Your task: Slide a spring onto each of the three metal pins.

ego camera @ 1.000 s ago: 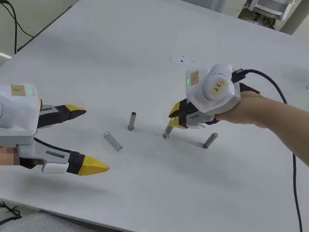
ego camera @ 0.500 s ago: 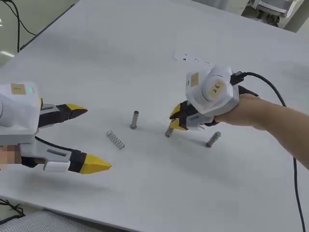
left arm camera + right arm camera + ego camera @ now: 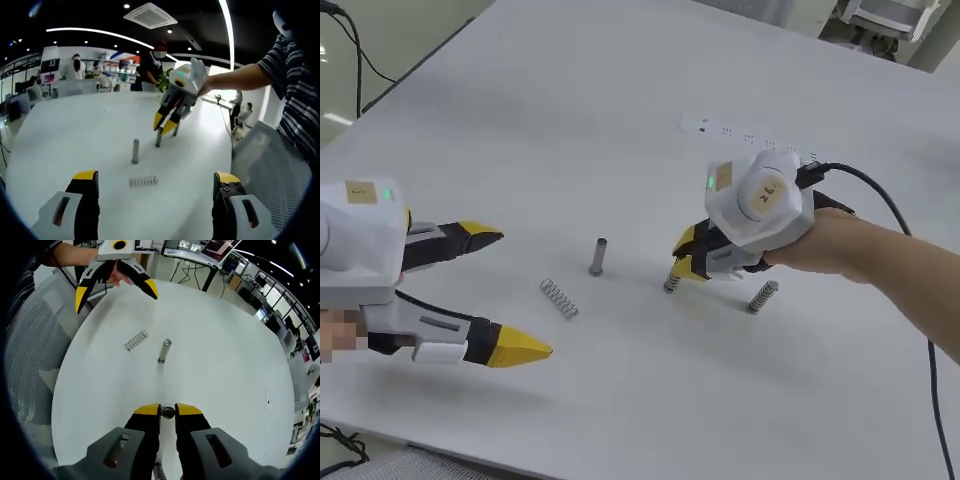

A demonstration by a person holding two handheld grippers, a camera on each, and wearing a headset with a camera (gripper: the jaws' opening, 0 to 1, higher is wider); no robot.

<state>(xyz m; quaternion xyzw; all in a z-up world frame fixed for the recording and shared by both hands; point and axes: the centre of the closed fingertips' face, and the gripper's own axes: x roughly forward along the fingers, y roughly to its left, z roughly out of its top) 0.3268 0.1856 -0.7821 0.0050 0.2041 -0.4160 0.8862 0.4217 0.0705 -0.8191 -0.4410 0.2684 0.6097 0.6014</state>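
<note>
Yellow-tipped jaws of the left gripper point(image 3: 525, 293) stand wide apart and empty, at nine o'clock of the loose spring point(image 3: 558, 298), which lies at seven o'clock of the bare pin point(image 3: 597, 256). At that pin's three o'clock the right gripper point(image 3: 682, 256) is pinched around the middle pin point(image 3: 670, 283), whose spring seems to be going on. At three o'clock again, the third pin point(image 3: 761, 295) already wears one, so I judge one pin is left.

Your white table point(image 3: 620, 120) holds a bare pin point(image 3: 598, 256), upright, with a loose spring point(image 3: 558, 298) lying near it. The middle pin point(image 3: 671, 281) and right pin point(image 3: 761, 296) carry springs.
</note>
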